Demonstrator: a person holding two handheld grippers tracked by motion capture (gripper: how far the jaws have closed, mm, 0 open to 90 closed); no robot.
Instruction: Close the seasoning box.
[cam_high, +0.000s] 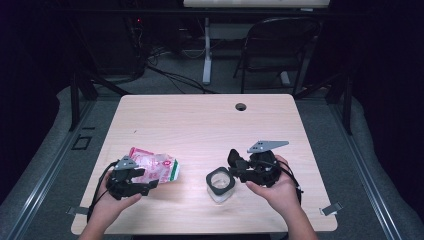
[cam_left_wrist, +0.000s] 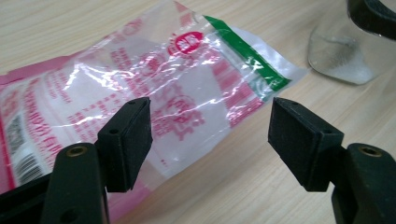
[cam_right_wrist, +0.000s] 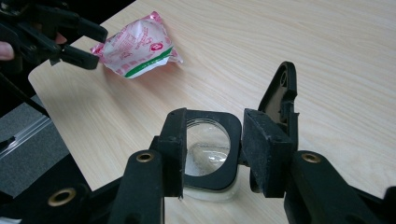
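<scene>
Two grippers: your left gripper (cam_left_wrist: 210, 140) gapes above the plastic bag (cam_left_wrist: 140, 93); your right gripper (cam_right_wrist: 210, 149) apparently brackets the jar (cam_right_wrist: 208, 149), unclamped.

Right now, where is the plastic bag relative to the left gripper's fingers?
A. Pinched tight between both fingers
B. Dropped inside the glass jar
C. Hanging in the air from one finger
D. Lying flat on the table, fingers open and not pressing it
D: in the left gripper view the plastic bag lies flat on the table, and the left gripper has its fingers spread wide apart, neither one pressing on the bag.
</scene>
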